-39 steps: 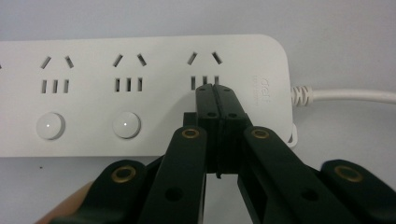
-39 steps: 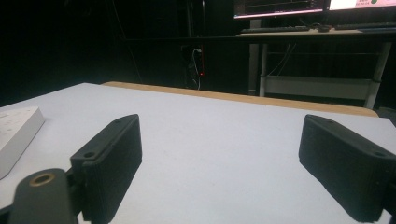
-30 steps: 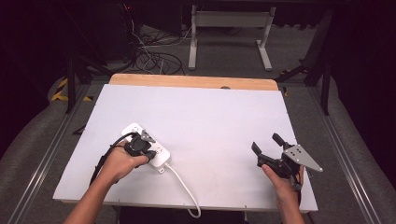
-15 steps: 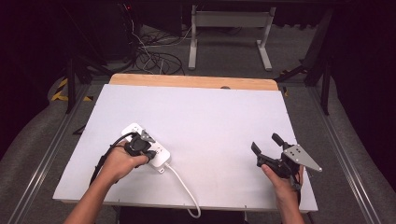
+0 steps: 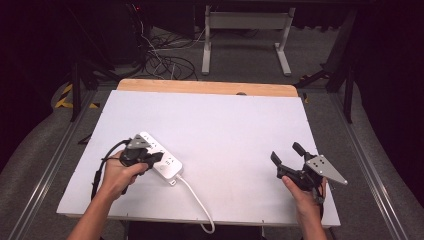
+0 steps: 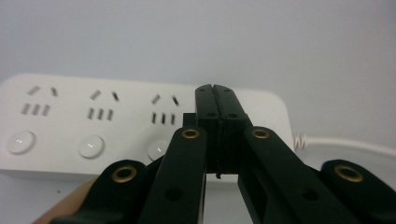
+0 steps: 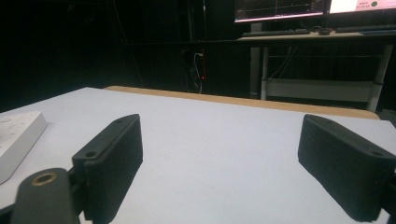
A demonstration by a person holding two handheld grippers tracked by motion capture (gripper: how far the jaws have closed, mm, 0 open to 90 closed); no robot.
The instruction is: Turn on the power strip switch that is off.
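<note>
White table [image 5: 240,130], power strip [image 5: 159,155] under closed left tool [image 5: 159,156], right tool [image 5: 287,155] spread wide, empty.

The left gripper [image 5: 156,157], in the person's left hand [image 5: 119,176], has its jaws pressed together, while the right gripper [image 5: 286,154], in the right hand [image 5: 301,192], holds its jaws wide apart.

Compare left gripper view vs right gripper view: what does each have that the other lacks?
Left gripper view alone: the power strip's top face with its socket slots, round buttons and white cord, behind the left tool with jaws pressed together. Right gripper view alone: the right tool with jaws wide apart, the table's wooden far edge, and a desk with monitors beyond. Both share: the white table and the power strip.
</note>
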